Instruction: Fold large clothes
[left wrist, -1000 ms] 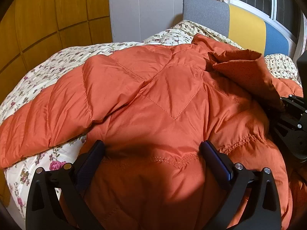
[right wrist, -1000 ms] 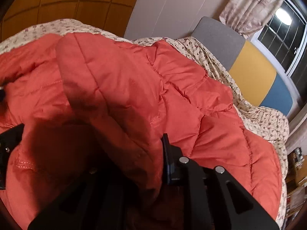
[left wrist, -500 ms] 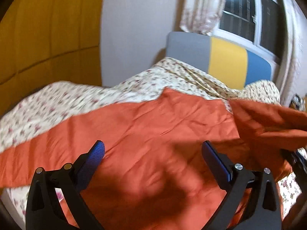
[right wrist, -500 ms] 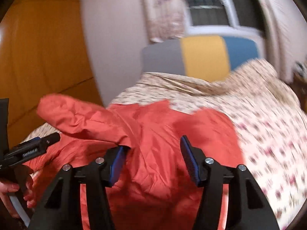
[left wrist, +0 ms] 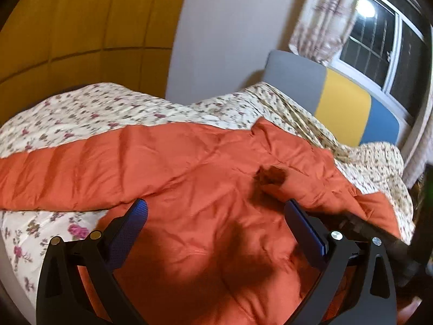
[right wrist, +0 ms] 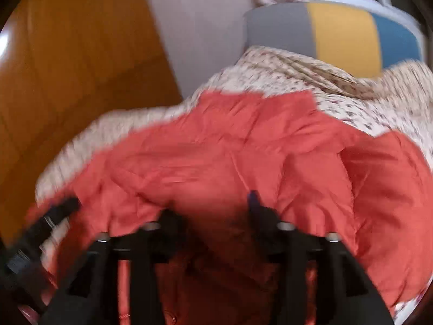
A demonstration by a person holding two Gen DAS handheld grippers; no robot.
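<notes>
1. The orange padded jacket (left wrist: 205,168) lies spread across the flowered bedspread (left wrist: 81,108), with one sleeve stretched out toward the left edge of the left wrist view.
2. The left gripper (left wrist: 216,216) hangs over the near part of the jacket. Its two blue-padded fingers (left wrist: 130,224) stand wide apart, with only the flat cloth below the gap and nothing pinched.
3. The right gripper (right wrist: 211,203) is over the jacket's right side. Its picture is blurred. Its jaws have just been closing a little after a wide release, and they stand partly apart. A bulge of jacket cloth rises between them; whether the pads press on it cannot be told.
4. A ridge of jacket cloth (left wrist: 305,187) stands up just beyond the left gripper's right finger.
5. At the far end of the bed stands a headboard (left wrist: 343,108) in grey, yellow and blue panels, under a window (left wrist: 384,46) with a curtain (left wrist: 322,16).
</notes>
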